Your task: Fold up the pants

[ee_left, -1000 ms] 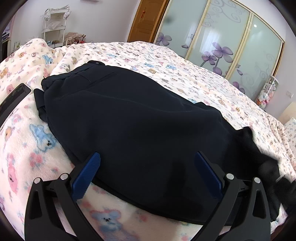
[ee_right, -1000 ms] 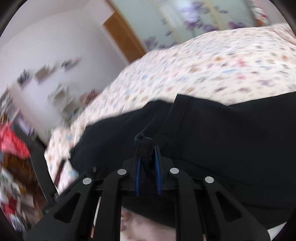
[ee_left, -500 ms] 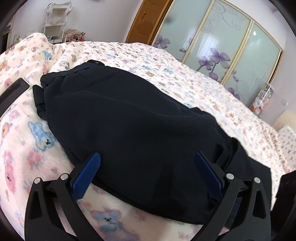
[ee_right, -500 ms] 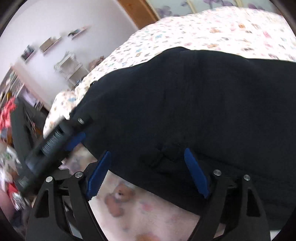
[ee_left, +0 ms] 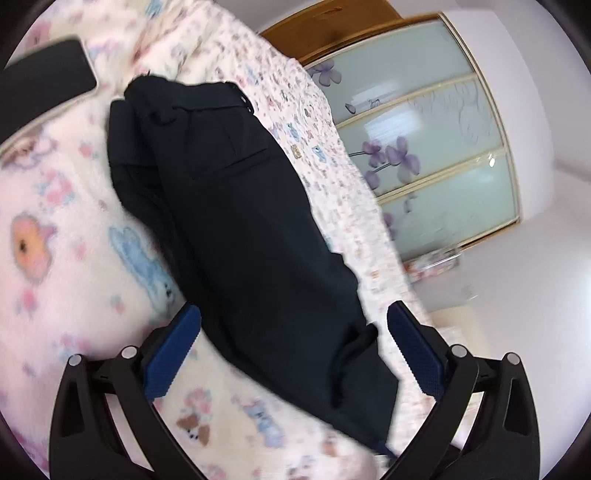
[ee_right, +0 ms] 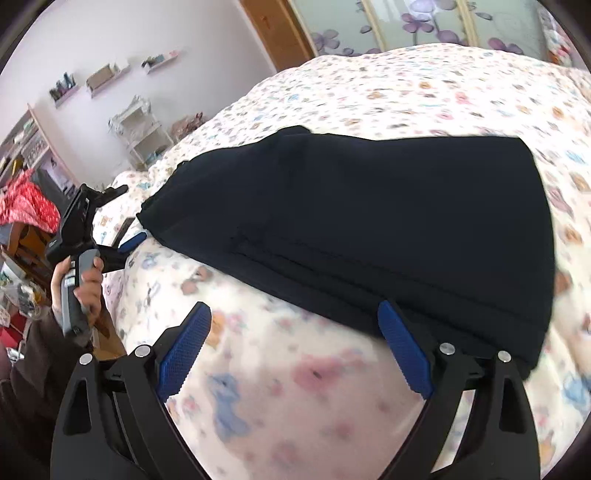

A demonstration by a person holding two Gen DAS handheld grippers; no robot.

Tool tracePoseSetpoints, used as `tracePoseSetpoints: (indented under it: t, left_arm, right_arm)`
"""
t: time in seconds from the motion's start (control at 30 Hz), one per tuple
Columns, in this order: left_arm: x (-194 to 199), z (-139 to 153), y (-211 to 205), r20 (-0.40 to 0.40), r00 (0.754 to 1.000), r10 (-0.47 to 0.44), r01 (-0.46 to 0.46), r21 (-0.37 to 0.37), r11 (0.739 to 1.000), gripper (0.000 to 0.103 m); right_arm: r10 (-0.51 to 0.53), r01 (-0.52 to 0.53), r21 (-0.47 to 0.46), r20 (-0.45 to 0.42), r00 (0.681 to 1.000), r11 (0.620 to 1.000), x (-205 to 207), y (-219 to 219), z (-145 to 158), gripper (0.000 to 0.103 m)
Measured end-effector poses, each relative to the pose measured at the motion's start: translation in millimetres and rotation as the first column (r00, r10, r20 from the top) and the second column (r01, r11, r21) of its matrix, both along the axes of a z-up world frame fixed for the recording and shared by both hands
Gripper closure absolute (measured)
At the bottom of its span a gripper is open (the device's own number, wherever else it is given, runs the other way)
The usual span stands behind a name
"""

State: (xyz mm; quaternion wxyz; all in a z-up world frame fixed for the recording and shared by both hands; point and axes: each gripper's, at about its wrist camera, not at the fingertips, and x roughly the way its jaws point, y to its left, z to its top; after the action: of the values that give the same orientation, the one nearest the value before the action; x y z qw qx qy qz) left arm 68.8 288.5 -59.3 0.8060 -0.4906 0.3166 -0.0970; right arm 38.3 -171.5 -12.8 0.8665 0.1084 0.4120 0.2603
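Note:
The dark navy pants (ee_left: 251,229) lie folded over on the patterned bed, waistband and back pocket at the far end. My left gripper (ee_left: 293,349) is open and empty, its blue pads either side of the near end of the pants. In the right wrist view the pants (ee_right: 388,214) lie as a flat dark block. My right gripper (ee_right: 293,349) is open and empty just above the blanket, its right fingertip (ee_right: 402,343) at the near hem. The left gripper (ee_right: 110,236) shows there, held by a hand at the pants' left end.
The bed is covered by a white fleece blanket (ee_right: 295,406) with cartoon animals. A black phone-like slab (ee_left: 40,81) lies at the far left. Sliding glass wardrobe doors (ee_left: 436,140), a wooden door (ee_right: 280,33), shelves and a white rack (ee_right: 140,129) stand beyond the bed.
My right gripper opened, let go of the pants' belt loop and drew back to the near hem. My left gripper, still open, swung and tilted so the pants now run lengthwise away from it.

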Motion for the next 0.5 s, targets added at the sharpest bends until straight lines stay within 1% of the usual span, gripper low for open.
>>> tracePoseSetpoints:
  t: [0.07,0.13,0.17,0.2,0.33,0.43,0.5]
  left_arm:
    - [9.1,0.9,3.1,-0.020,1.000,-0.002,0.002,0.003,1.000,0.002]
    - [18.6,-4.0,3.1,-0.086,0.996,0.004,-0.002,0.025,1.000,0.002]
    - [22.1,-10.8,3.8,-0.134,0.991,0.019,-0.017,0.016,1.000,0.002]
    - [24.1,-16.0,4.5,-0.157,0.987,0.033,-0.032,0.006,0.999,0.003]
    - [32.5,-12.4,4.0,-0.153,0.985,0.078,-0.075,0.027,0.997,0.003]
    - [44.5,-5.6,8.2,-0.146,0.983,0.106,-0.100,0.051,0.994,0.003]
    - [52.9,-2.8,13.1,-0.153,0.980,0.127,-0.116,0.077,0.990,0.007]
  right_arm:
    - [-0.017,0.018,0.046,-0.019,1.000,0.999,-0.5,-10.1,-7.8,0.009]
    - [-0.021,0.024,0.075,-0.044,0.999,0.997,0.5,-17.3,-10.4,0.009]
    - [-0.016,0.019,0.073,-0.040,0.999,0.997,1.2,-16.7,-10.1,0.009]
    - [-0.008,0.010,0.067,-0.028,1.000,0.998,0.8,-14.6,-8.0,0.009]
    - [0.039,-0.038,0.052,-0.009,0.999,0.998,-1.4,-3.1,-4.7,0.009]
    - [0.071,-0.071,0.005,-0.004,0.997,0.997,-6.2,6.0,-7.2,0.009]
    - [0.085,-0.085,-0.032,0.007,0.996,0.996,-8.8,12.9,-8.5,0.009]
